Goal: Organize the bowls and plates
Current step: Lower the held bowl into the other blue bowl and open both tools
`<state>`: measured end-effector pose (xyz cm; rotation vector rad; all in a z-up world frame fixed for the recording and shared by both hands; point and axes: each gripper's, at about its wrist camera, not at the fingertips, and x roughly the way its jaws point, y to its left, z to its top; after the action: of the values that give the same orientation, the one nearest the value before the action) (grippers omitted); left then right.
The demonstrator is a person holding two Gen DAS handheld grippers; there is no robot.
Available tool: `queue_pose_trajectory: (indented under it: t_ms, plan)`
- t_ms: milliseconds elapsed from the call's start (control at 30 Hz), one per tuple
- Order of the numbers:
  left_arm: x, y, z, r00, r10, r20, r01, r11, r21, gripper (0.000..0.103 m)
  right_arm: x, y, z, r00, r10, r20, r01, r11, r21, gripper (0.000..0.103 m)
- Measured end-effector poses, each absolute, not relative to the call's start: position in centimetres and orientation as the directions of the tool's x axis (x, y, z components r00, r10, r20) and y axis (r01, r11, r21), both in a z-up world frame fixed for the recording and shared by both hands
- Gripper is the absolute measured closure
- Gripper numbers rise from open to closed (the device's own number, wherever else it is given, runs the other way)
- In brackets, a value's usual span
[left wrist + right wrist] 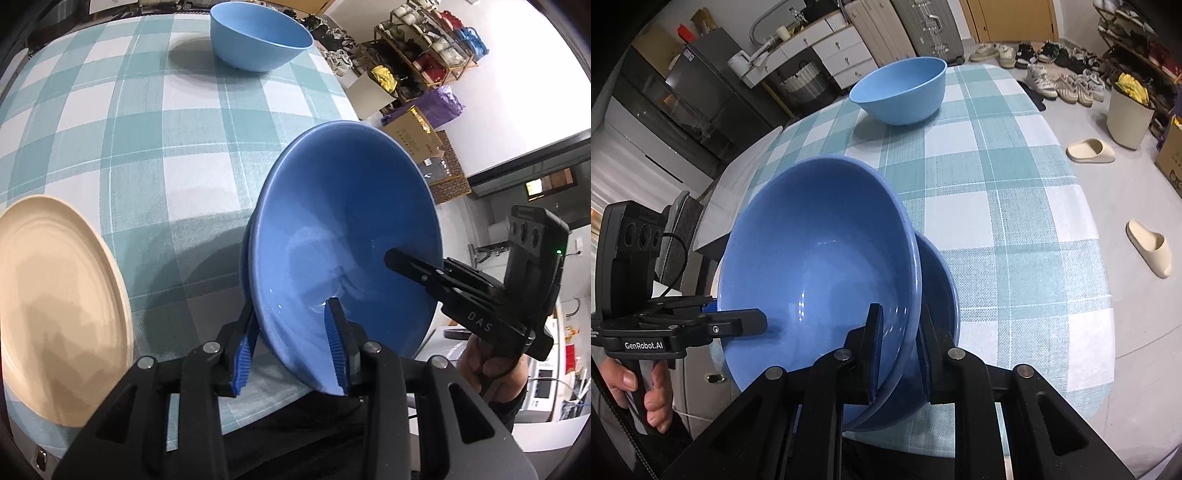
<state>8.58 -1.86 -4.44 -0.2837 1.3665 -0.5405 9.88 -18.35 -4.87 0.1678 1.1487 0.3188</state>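
Note:
A dark blue bowl (343, 236) is held tilted over the near table edge; in the right wrist view (816, 258) it sits nested in a second blue bowl (942, 280). My left gripper (291, 350) is shut on its rim, one finger inside, one outside. My right gripper (899, 354) is shut on the opposite rim of the stacked bowls; it shows in the left wrist view (413, 266). A light blue bowl (258, 37) stands upright at the far side, also in the right wrist view (901, 88). A beige plate (59, 302) lies at the left.
The table has a teal checked cloth (147, 140). Shoe racks (424, 55), boxes and bags stand on the floor to the right. In the right wrist view, slippers (1148, 247), shoes and a bin (1126, 110) are on the floor; cabinets and suitcases are behind.

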Motion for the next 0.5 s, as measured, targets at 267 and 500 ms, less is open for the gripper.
queue_pose_trajectory:
  t_ms: [267,500]
  plan:
    - [7.5,-2.3,-5.0,0.194,-0.413,-0.890,0.226,0.901,-0.369,0.063,9.4,-19.1,-6.3,0.394,0.322,-0.861,-0.140,0.947,0.290,0.086]
    - [6.9,-2.8,-5.5,0.262,-0.362,-0.895,0.257,0.920,-0.297,0.063,9.1,-19.2,-6.3,0.418,0.336,-0.844,-0.137,0.942,0.307,0.086]
